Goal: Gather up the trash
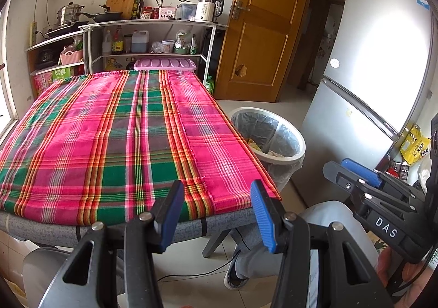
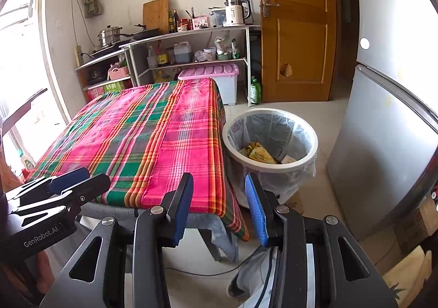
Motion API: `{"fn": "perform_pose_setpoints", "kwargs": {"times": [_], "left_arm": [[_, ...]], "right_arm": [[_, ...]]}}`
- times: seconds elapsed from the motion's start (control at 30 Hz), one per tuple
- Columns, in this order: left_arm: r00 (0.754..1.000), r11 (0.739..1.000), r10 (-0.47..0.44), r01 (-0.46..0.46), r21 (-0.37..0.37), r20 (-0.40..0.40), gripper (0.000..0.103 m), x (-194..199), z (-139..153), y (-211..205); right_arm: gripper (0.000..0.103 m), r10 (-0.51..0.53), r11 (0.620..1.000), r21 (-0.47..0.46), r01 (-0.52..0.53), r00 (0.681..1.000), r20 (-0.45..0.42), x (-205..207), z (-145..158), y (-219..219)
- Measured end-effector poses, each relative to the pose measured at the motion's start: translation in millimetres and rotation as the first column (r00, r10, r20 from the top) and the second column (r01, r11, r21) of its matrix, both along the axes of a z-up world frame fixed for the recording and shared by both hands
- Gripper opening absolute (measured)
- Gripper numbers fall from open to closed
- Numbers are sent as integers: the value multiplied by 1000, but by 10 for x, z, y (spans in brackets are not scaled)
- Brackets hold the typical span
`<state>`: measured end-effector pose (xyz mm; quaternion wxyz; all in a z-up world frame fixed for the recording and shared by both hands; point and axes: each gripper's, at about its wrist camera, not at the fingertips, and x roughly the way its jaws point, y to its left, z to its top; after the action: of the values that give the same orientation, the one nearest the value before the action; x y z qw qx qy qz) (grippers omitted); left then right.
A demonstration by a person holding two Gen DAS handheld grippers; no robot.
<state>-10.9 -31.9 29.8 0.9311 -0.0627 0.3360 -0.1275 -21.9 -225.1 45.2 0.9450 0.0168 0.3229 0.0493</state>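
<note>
A white trash bin (image 2: 269, 168) with a clear liner stands on the floor at the table's right side; it also shows in the left wrist view (image 1: 290, 158). Yellow wrappers (image 2: 258, 155) and other scraps lie inside it. My left gripper (image 1: 217, 193) is open and empty, held over the table's near edge. My right gripper (image 2: 219, 187) is open and empty, held above the table's near right corner, short of the bin. Each gripper shows in the other's view: the right one (image 1: 358, 173) and the left one (image 2: 68, 182). No trash shows on the table.
The table (image 1: 191, 228) carries a pink and green plaid cloth (image 1: 115, 127). A silver fridge (image 2: 388, 121) stands to the right. A shelf unit (image 2: 191, 42) with kitchenware, a lidded storage box (image 2: 219, 80) and a wooden door (image 2: 298, 26) are behind. The person's legs are below.
</note>
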Motion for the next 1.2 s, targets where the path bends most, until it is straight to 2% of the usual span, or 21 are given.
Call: {"fn": "perform_pose_setpoints", "kwargs": {"times": [0.23,0.53,1.2], "left_arm": [[1000,1000,6,-6,22,7,55,-21,5,-17],[1000,1000,-6,6,0,1,55,-29,2,-8],[1000,1000,-11,11,7,9,55,-40,-2,-21]], "right_arm": [[41,1,1000,-2,-1,1000,-2,6,0,-2],[41,-1,1000,-3,1,1000,-3,8,2,1],[41,-6,1000,-1,6,1000,0,12,-6,-11]]}}
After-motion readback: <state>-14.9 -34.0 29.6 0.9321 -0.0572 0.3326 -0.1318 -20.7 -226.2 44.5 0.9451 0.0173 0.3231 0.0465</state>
